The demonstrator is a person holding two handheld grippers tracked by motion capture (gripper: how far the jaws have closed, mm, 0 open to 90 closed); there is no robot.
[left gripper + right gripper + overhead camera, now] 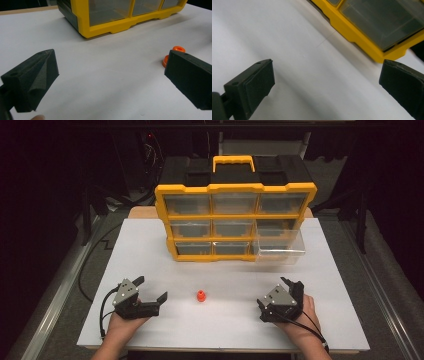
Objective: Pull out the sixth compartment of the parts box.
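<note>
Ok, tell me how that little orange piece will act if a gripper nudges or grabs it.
The orange piece looks small and round with a flanged rim, so a nudge would probably slide or tip it, then roll it. It seems hard plastic, likely light and stiff. The open left gripper might pinch it off-centre and squirt it across the smooth white table.

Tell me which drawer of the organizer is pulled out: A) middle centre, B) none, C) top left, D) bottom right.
D: in the high view the clear bottom-right drawer juts forward from the yellow organizer, while the other drawers sit flush.
</note>
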